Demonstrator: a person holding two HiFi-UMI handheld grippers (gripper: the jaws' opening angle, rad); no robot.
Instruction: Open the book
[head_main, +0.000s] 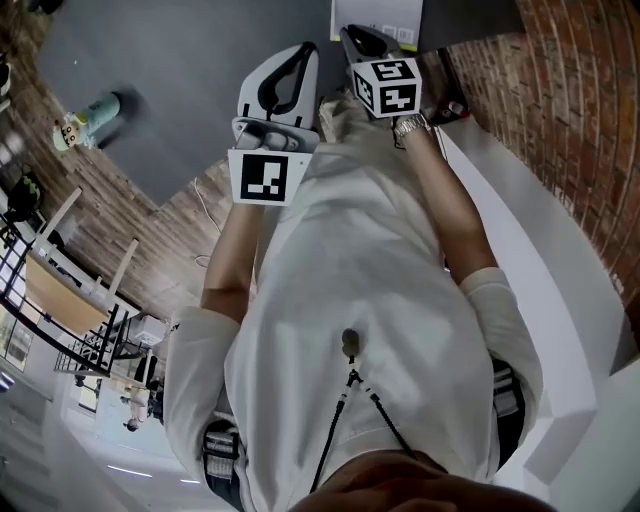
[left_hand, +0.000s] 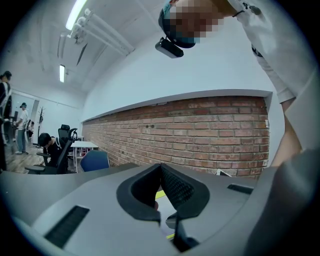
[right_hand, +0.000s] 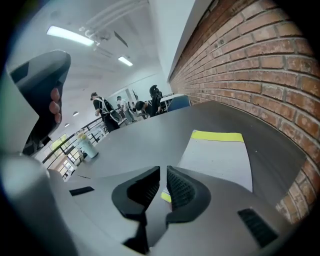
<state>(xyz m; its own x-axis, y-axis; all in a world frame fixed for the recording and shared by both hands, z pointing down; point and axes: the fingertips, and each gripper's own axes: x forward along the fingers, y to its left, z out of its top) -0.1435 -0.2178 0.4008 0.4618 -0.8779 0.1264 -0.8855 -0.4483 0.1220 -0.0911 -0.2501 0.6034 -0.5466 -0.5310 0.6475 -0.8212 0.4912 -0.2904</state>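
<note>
On the grey table lay the book, and the left gripper and right gripper, both pinched closed and empty, might shove it away.

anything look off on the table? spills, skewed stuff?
Nothing stands out. The book lies closed and flat on the table near the brick wall. The bottle stands upright, with no spill. The left gripper and right gripper are shut and empty.
</note>
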